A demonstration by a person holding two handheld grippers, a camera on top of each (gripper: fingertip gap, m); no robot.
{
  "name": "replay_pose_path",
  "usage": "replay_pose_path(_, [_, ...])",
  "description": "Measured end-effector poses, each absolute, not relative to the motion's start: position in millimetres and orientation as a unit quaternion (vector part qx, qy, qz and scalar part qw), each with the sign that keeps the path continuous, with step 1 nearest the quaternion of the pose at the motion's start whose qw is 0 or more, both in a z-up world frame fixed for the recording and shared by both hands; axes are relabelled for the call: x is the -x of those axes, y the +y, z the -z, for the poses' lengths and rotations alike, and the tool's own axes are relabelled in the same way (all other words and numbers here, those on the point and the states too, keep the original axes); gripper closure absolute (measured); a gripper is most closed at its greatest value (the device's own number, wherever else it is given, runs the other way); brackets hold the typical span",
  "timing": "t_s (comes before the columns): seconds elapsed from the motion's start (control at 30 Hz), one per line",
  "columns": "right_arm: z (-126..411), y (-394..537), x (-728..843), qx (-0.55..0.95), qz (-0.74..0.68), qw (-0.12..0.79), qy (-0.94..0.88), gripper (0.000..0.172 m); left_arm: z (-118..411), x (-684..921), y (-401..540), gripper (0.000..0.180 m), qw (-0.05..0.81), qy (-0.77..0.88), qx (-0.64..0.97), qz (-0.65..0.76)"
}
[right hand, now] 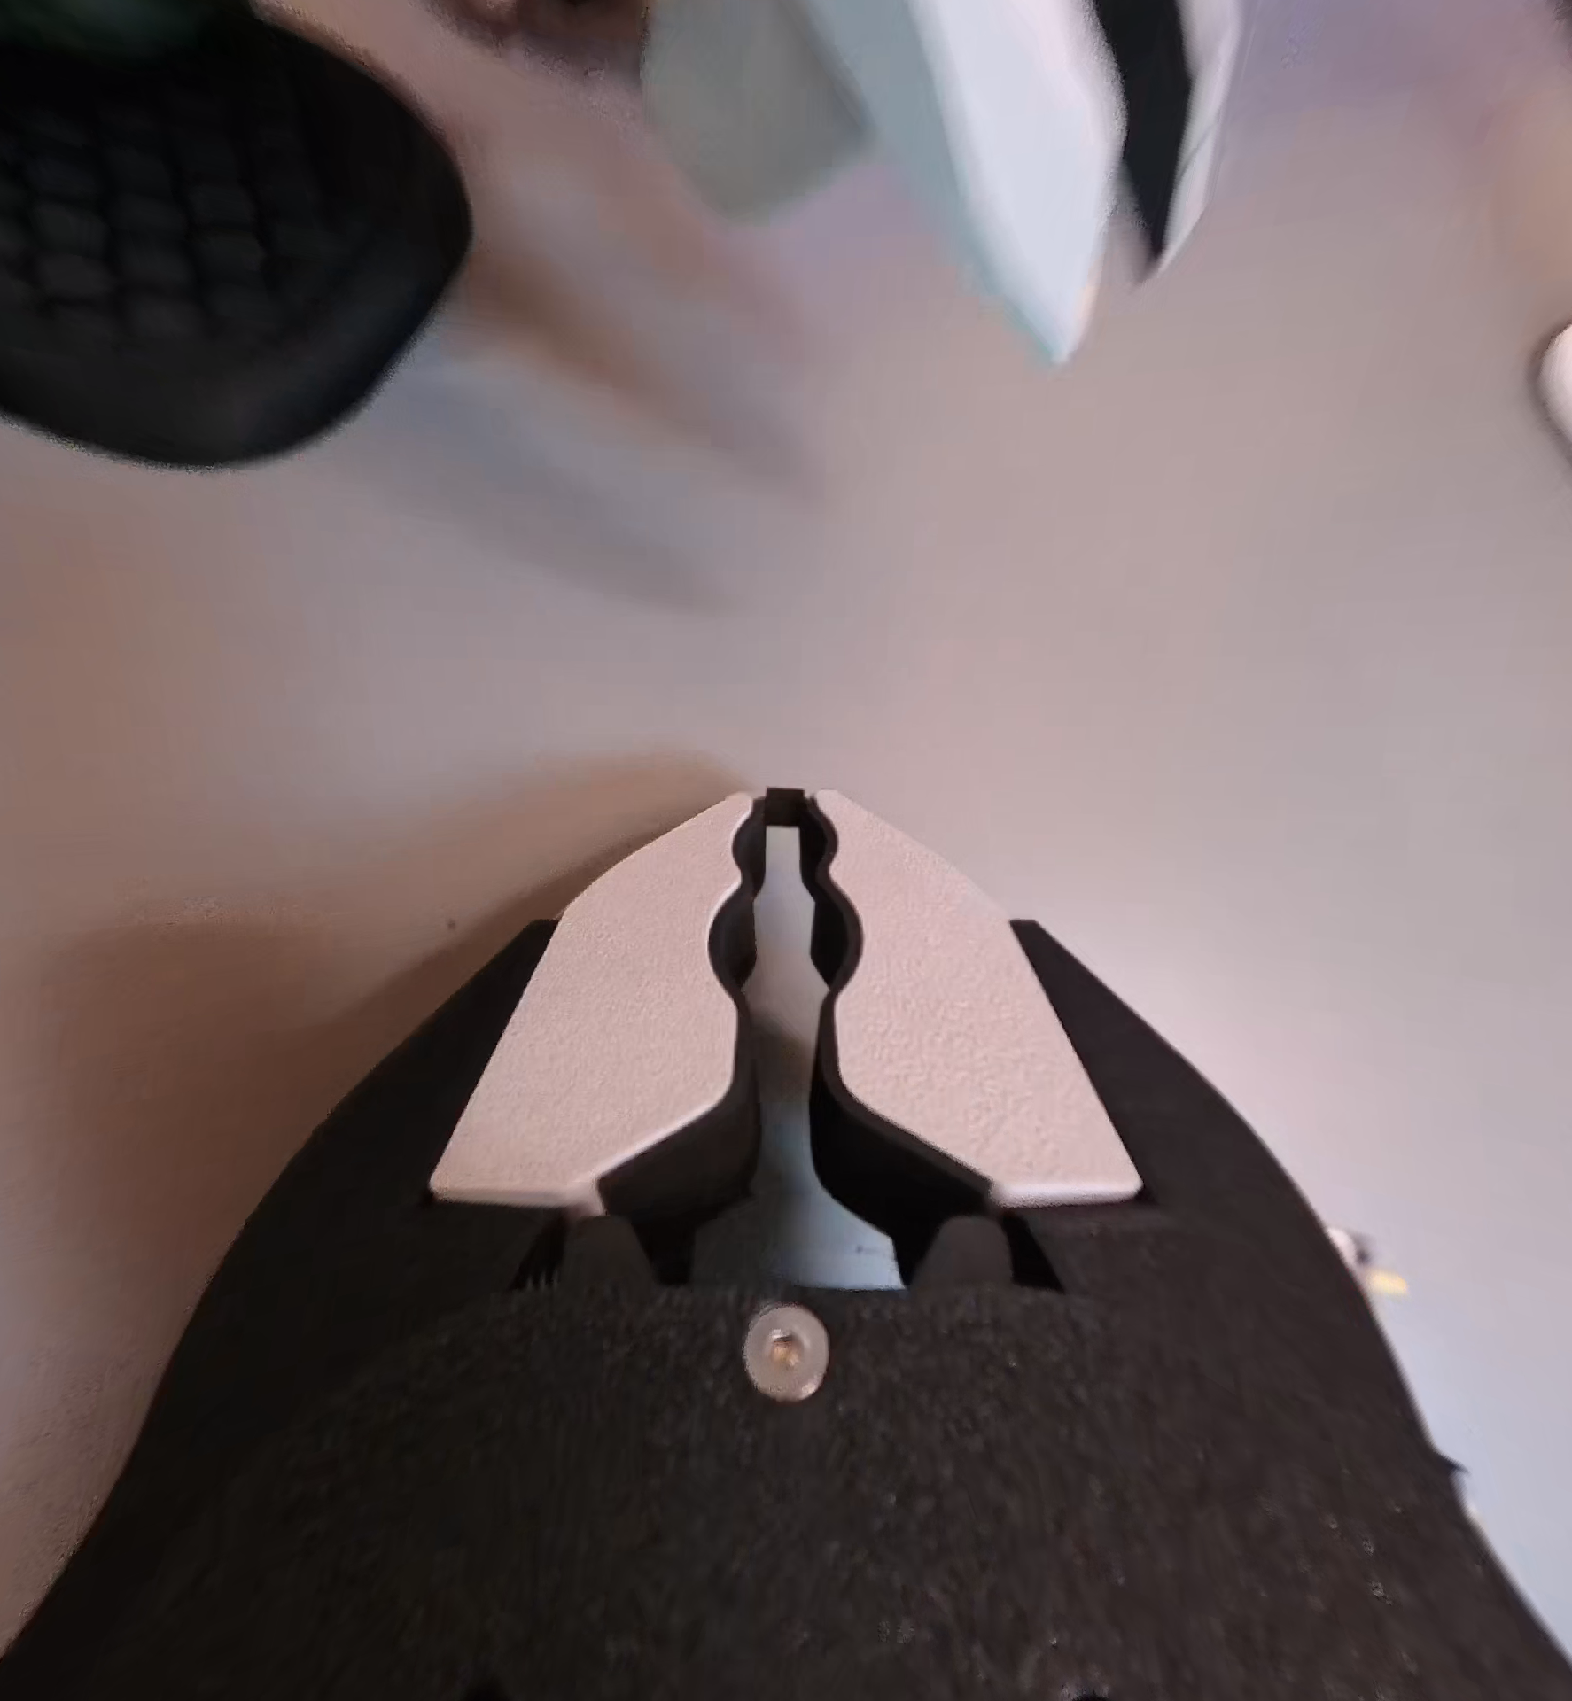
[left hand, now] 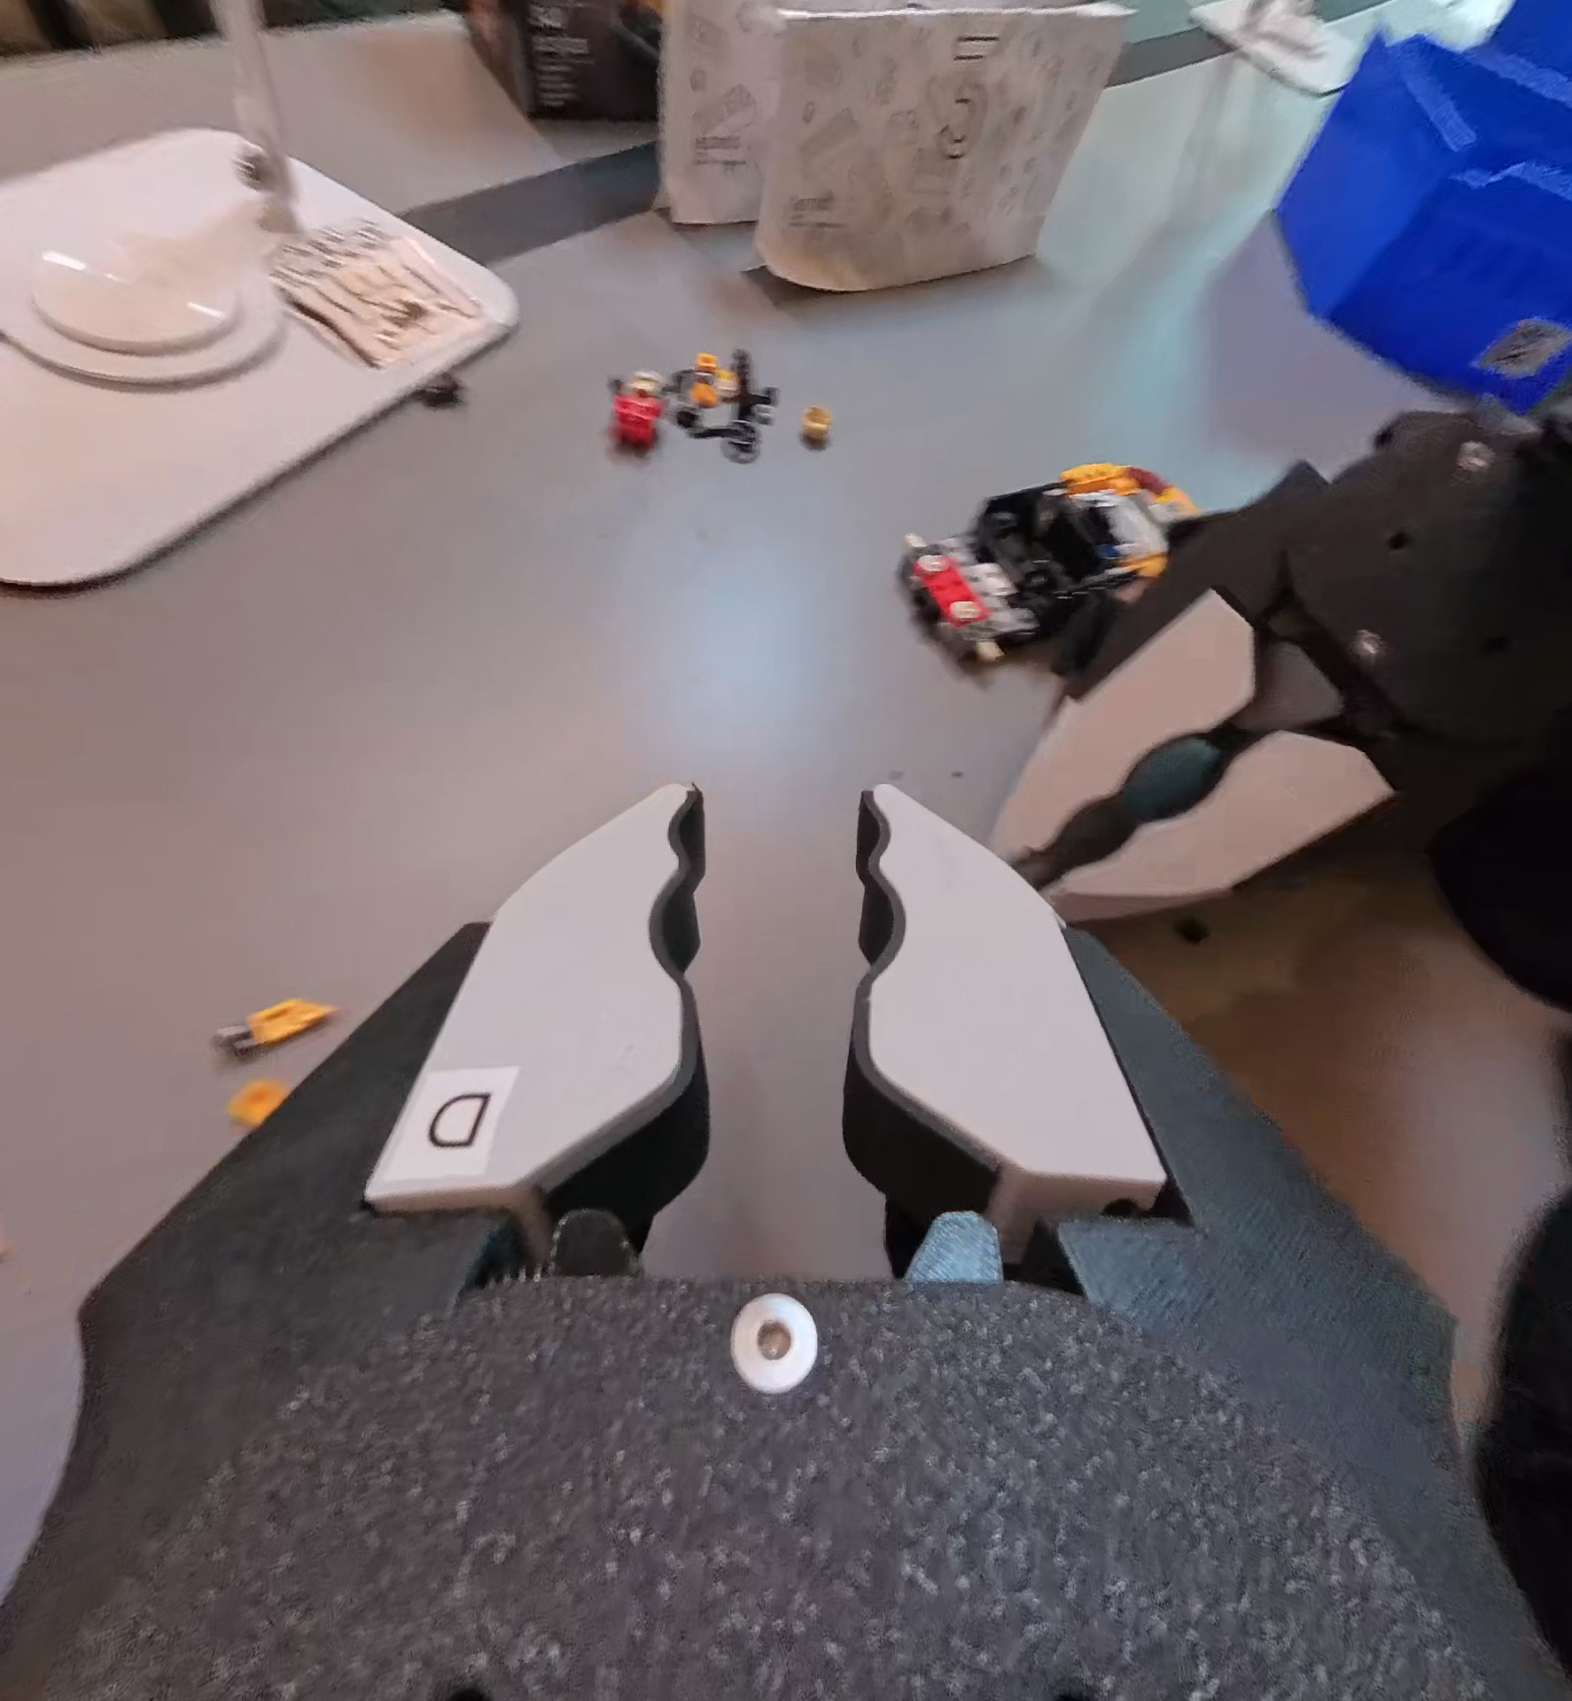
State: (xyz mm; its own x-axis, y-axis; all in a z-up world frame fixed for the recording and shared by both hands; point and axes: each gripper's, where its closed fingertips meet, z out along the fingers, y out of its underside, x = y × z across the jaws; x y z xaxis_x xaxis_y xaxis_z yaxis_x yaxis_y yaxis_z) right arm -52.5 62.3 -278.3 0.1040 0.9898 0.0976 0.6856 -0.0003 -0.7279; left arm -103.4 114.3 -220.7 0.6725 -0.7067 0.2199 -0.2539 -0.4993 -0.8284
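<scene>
1. Left claw (left hand: 778, 801): wide, nothing between the pads, hanging over bare grey worktop (left hand: 396, 736).
2. Right claw (right hand: 787, 803): narrow, pinching a small black piece (right hand: 784, 803) at the very tips. Both pads look pressed on it; only its top edge shows.
3. That piece: tiny, dark, squarish end, probably a brick part. My guess is light, rigid and slick, so it could pop out of a tip pinch. Better taken deeper in the pads, across flat faces.
4. In the left view the right claw (left hand: 1035, 874) sits just right of the left one, tips low by the worktop edge. The piece can't be made out there.
5. Toy car (left hand: 1031, 571): black body, red front, yellow rear, half built. It sits mid-right on the worktop, just beside the right claw's body; contact unclear. Likely light and stiff but it will shed parts if squeezed; hold across the chassis sides.
6. Loose parts (left hand: 718, 405): small pile at far centre, red, orange, black, one tan stud. Well apart from both claws.
7. Yellow bits (left hand: 276, 1022): near left, beside the left claw's body.
8. White lamp base (left hand: 156, 304) far left with a leaflet on it; paper bags (left hand: 902, 138) far centre; blue bin (left hand: 1482, 212) far right.
9. Right view is blurred: a black rounded thing (right hand: 165, 239) far left, pale shapes far centre, not identifiable.
</scene>
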Motion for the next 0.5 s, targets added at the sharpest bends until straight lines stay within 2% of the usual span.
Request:
replay_pose_path(0.1, [237.0, 74.5, 57.7, 0.623, -0.225, 0.438, -0.607, 0.165, 215.8, 78.5, 92.3, 0.154, 0.35, 0.285, 0.796, 0.403])
replay_pose_path(0.2, [209.8, 74.0, 58.8, 0.577, -0.204, 0.51, -0.604, 0.165, 206.6, 58.7, 75.0, 0.159, 0.296, 0.265, 0.764, 0.508])
replay_pose_path(0.37, [199.0, 66.8, 59.9, 0.542, -0.187, 0.541, -0.615, 0.165, 195.6, 49.8, 65.5, 0.174, 0.257, 0.24, 0.732, 0.584])
replay_pose_path(0.5, [194.2, 64.4, 60.3, 0.526, -0.178, 0.554, -0.62, 0.165, 191.6, 49.1, 61.9, 0.177, 0.236, 0.227, 0.72, 0.612])
